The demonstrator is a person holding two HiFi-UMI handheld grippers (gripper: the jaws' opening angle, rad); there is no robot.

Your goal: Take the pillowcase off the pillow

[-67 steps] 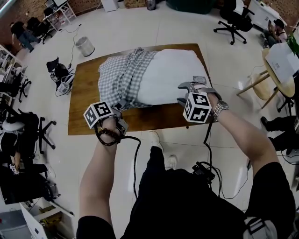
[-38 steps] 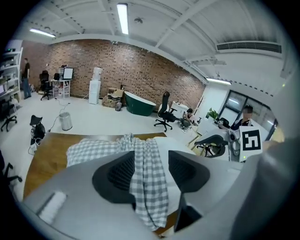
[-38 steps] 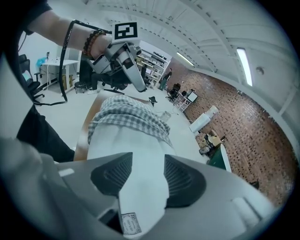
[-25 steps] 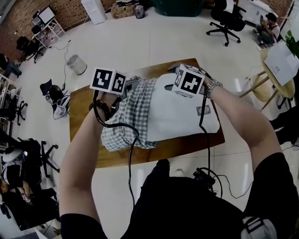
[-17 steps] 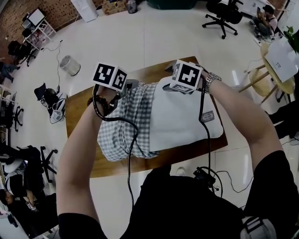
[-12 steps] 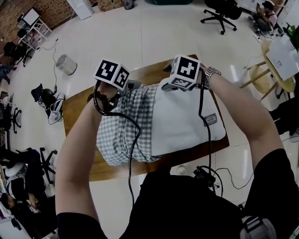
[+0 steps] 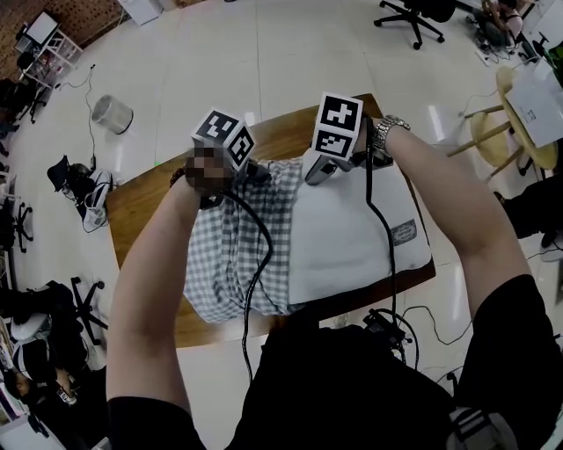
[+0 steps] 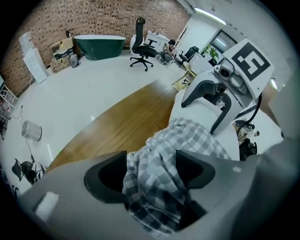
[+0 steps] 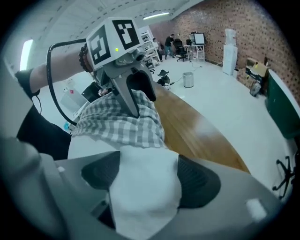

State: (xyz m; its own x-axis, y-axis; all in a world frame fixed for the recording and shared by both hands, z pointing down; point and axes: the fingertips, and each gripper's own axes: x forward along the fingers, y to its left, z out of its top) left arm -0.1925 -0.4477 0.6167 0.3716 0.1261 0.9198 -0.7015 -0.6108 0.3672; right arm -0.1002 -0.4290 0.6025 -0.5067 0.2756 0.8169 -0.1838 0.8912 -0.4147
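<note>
A white pillow (image 7: 352, 228) lies on the wooden table (image 7: 149, 202), its left part still inside a grey-and-white checked pillowcase (image 7: 237, 246). Both grippers are at the pillow's far edge, pointing steeply down. My left gripper (image 7: 255, 171) has a bunch of the checked pillowcase (image 8: 187, 136) between its jaws. My right gripper (image 7: 315, 171) straddles the bare pillow (image 9: 93, 145) just right of the pillowcase's hem (image 9: 117, 124). Both pairs of jaws have just been opening and stand wide, with cloth filling the gap. In the left gripper view the right gripper (image 8: 206, 101) is close by.
A small label (image 7: 404, 232) is sewn on the pillow's right end. On the floor around the table are a bin (image 7: 112, 113), bags (image 7: 84, 189), office chairs (image 7: 413, 13) and a round table (image 7: 528, 97) at the right. Bare wood shows beyond the pillow's far edge (image 8: 122, 126).
Both grippers went from the pillow's near edge over to its far edge, tipped downward and sank onto it. The pillow and pillowcase lie where they were.
</note>
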